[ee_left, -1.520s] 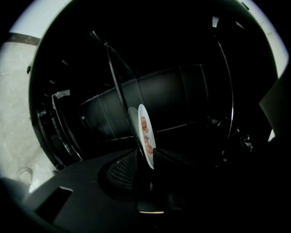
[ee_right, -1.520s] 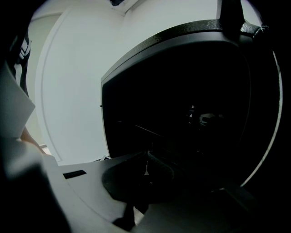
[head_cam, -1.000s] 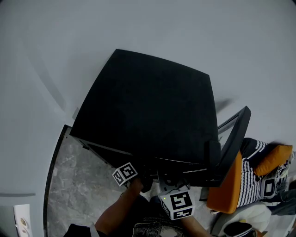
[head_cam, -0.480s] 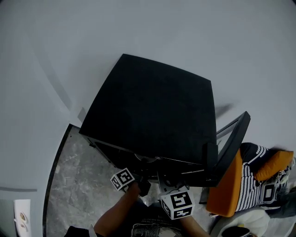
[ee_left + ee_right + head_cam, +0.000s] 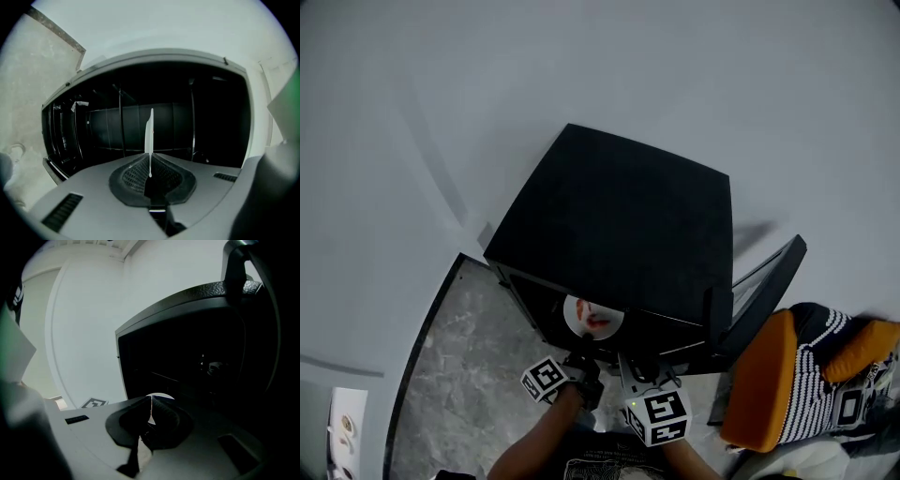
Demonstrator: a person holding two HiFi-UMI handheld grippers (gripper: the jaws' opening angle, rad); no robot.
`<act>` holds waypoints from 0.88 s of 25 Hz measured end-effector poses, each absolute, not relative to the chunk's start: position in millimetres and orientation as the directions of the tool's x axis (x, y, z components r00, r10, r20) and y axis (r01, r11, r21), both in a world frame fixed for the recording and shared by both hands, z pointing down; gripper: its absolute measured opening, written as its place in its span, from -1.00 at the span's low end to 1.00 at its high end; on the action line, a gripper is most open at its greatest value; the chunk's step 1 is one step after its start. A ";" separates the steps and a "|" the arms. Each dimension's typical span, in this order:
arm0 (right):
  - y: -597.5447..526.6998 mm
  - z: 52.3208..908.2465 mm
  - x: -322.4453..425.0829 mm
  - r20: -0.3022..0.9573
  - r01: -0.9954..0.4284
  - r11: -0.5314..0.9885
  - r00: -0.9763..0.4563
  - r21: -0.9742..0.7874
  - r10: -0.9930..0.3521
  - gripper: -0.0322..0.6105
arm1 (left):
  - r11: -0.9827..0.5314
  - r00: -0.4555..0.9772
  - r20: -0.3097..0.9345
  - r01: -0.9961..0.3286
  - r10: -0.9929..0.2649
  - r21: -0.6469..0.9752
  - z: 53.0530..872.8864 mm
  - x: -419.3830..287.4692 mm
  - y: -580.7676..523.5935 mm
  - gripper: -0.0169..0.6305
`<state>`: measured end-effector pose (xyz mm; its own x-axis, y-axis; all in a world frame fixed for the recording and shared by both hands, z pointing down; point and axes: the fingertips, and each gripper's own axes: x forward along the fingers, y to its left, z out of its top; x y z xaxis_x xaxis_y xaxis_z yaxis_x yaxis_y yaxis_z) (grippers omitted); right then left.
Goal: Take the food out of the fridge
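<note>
Our left tongs [image 5: 150,174] pinch the thin rim of a round white plate [image 5: 581,314] inside the matte black boxy fridge [image 5: 619,234]; our right tongs [image 5: 151,414] are clenched empty.

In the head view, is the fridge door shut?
No, the fridge door stands swung open to the right of the fridge.

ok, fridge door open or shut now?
Open. The door stands swung out beside the fridge, and the left gripper view looks into its dark inside.

Left tongs [image 5: 150,174] clamped tight; right tongs [image 5: 151,416] apparently closed too, alongside.
</note>
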<state>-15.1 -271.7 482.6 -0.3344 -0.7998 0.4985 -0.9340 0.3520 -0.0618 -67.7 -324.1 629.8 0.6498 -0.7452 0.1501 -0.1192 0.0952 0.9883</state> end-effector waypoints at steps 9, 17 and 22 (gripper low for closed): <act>-250.4 471.8 -17.5 0.463 -0.903 0.422 -0.410 -0.082 -0.786 -0.83 | 0.039 0.564 0.089 -0.100 -0.821 0.994 574.7 -83.5 -290.0 -0.89; -226.4 460.5 -9.2 0.420 -0.868 0.486 -0.480 -0.101 -0.770 -0.83 | -0.020 0.463 0.017 -0.075 -0.886 0.997 521.6 -85.4 -254.6 -0.89; -202.6 457.1 -2.9 0.401 -0.844 0.524 -0.520 -0.110 -0.754 -0.83 | -0.071 0.402 -0.068 0.007 -0.913 0.997 490.2 -76.5 -224.6 -0.89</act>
